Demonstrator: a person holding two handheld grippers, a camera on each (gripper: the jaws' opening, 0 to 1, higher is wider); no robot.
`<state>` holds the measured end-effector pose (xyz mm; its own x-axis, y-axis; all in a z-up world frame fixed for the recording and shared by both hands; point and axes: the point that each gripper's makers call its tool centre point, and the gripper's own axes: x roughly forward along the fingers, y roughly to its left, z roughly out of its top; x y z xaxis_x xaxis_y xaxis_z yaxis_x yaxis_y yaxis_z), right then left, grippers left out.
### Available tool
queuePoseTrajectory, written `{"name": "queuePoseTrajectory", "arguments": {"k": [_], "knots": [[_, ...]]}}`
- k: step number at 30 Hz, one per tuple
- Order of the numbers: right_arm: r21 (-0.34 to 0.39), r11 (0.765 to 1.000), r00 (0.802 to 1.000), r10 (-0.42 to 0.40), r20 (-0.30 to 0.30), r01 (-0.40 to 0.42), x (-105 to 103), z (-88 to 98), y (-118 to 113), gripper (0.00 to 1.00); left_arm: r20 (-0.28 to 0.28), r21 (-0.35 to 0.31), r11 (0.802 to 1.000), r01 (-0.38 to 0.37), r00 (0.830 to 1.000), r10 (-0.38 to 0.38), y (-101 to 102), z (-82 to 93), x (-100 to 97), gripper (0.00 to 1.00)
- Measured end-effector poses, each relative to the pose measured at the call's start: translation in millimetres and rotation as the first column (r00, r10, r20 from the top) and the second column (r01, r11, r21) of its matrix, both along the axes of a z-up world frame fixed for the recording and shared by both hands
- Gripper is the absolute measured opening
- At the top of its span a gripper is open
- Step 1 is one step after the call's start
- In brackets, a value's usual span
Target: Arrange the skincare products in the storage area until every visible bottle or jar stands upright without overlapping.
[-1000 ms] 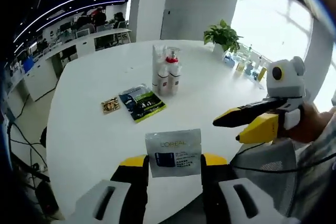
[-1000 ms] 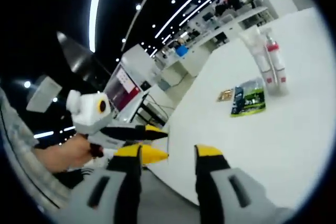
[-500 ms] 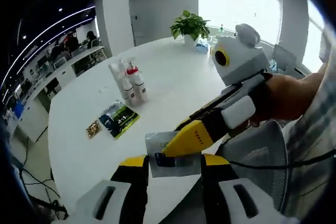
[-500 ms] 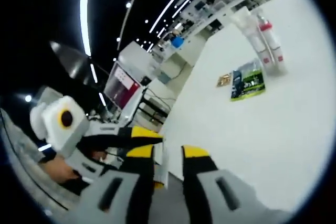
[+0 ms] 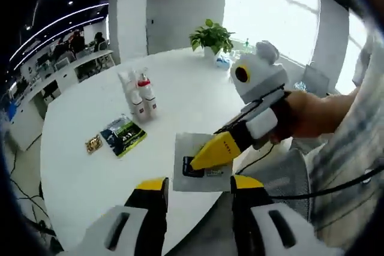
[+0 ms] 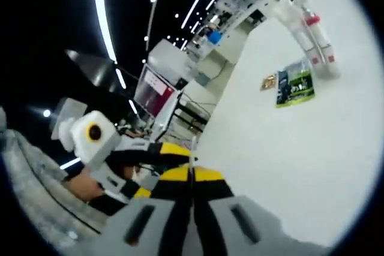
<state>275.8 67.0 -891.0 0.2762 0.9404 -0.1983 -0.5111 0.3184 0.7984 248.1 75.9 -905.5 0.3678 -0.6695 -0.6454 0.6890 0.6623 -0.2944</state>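
Right tongs [image 5: 195, 163] clamped on white sachet [image 5: 201, 169], held above bench [image 5: 78, 172] edge; left tongs [image 5: 198, 191] apart beneath it. Bottles [image 5: 138, 94] upright mid-bench; green packet [image 5: 123, 135] flat beside them. Sachet unplaced: task looks incomplete.

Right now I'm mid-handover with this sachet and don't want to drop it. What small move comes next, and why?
Probably draw the left gripper back. Its jaws stand open with the sachet just beyond them, while the right gripper is shut on the sachet. Then carry it toward the bottles standing on the white table.
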Motion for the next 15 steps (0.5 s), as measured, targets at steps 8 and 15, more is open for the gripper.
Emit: {"name": "queuePoseTrajectory", "arguments": {"k": [8,15], "knots": [[0.213,0.971,0.988,0.13,-0.082,-0.11,-9,30.2,-9,0.0,-0.297,-0.497,0.85,-0.173,0.955,0.021,-20,34.9,-4.6,0.35],[0.238,0.961,0.983,0.168,-0.08,-0.145,-13,33.2,-6,0.0,-0.335,-0.515,0.836,-0.191,0.942,0.009,-23,30.1,-9.0,0.13]]}}
